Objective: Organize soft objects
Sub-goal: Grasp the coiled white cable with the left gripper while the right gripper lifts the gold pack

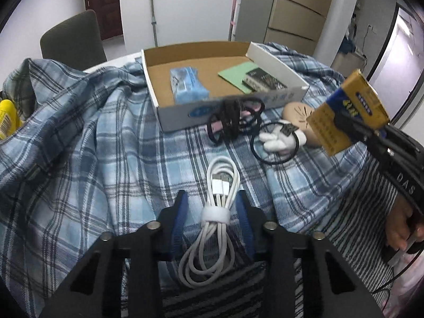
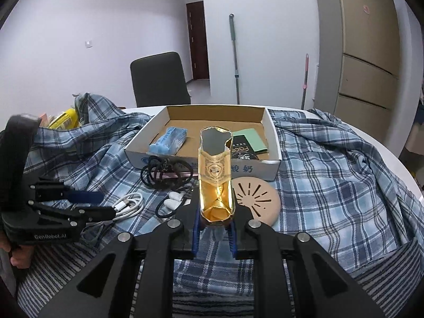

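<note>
Our left gripper (image 1: 212,206) has its jaws part open around the white cable (image 1: 216,212), not yet pinching. It may slip. Our right gripper (image 2: 214,228) squeezes the gold pack (image 2: 216,182), which may crush before reaching the box (image 2: 273,135).

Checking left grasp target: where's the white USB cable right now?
Left wrist view: white USB cable lies coiled on the plaid cloth between the left gripper fingers, nearer than the black hair ties.

Both wrist views close, angled down, sharing cardboard tray (image 1: 164,118)
</note>
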A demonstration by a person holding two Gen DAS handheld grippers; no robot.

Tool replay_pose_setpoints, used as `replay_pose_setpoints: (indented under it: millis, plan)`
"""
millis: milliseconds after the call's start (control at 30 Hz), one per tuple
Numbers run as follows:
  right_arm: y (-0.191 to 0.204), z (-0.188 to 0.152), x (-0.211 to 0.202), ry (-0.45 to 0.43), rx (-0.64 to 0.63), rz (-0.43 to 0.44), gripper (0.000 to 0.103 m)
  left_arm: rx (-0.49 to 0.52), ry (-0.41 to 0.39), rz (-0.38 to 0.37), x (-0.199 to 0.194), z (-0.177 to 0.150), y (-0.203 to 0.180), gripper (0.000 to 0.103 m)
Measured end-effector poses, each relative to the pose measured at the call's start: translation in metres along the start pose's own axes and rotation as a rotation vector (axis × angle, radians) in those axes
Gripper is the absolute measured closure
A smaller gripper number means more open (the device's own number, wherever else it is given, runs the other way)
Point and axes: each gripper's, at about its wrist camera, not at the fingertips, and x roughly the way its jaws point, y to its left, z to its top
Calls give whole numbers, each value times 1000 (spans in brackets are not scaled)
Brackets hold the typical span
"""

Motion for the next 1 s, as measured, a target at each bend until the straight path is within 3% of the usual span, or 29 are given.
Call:
replay_pose_setpoints:
  millis: [200, 267, 433, 633, 733, 867, 1000]
  plan:
    - [-1, 1, 0, 1, 5, 12, 87, -5, 48, -26, 10, -2, 1, 71]
    - [0, 1, 0, 1, 2, 13, 87, 7, 57, -15, 12, -3, -1, 78]
    - [-2, 0, 0, -3, 11, 11, 87, 21, -7, 19, 4, -2, -4, 81]
    - [9, -4, -5, -56, -34, -66, 87, 23, -233, 35, -28, 0, -7, 81]
    - [13, -4, -8, -71, -48, -46, 87, 39, -361, 58, -48, -3, -13, 81]
    - [11, -3, -9, -82, -38, -49, 87, 72, -536, 25, -73, -8, -21, 81]
    - [10, -3, -15, -120, -31, -49, 87, 92, -644, 44, -85, -14, -28, 81]
